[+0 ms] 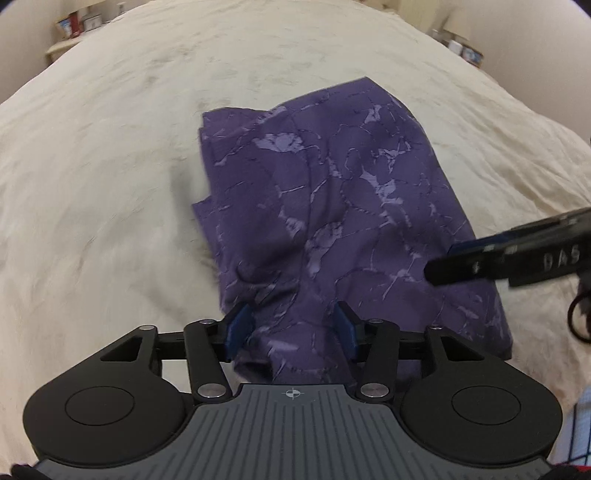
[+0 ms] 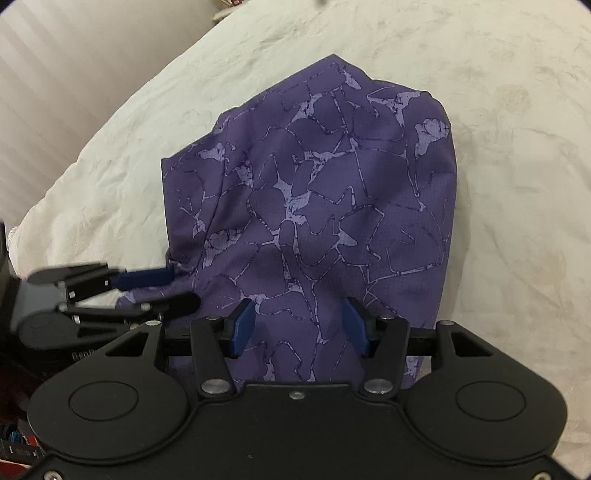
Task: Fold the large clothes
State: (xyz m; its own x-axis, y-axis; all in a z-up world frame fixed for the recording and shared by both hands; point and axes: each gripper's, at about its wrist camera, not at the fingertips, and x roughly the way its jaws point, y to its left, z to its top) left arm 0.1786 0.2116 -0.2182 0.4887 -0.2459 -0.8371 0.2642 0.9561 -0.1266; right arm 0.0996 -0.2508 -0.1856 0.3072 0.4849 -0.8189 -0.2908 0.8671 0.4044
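A purple patterned garment (image 1: 332, 206) lies folded into a compact bundle on the cream bed cover (image 1: 110, 166). My left gripper (image 1: 291, 328) is open, its blue pads on either side of the bundle's near edge, holding nothing. My right gripper (image 2: 299, 328) is open too, just above the garment (image 2: 314, 206) at its near edge. In the left wrist view the right gripper (image 1: 439, 266) reaches in from the right over the cloth. In the right wrist view the left gripper (image 2: 177, 291) comes in from the left at the bundle's left edge.
The cream bed cover (image 2: 517, 184) spreads around the garment on all sides. Bedside shelves with small items stand at the far left (image 1: 70, 29) and far right (image 1: 461, 48). The bed's edge drops off at the left in the right wrist view (image 2: 55, 110).
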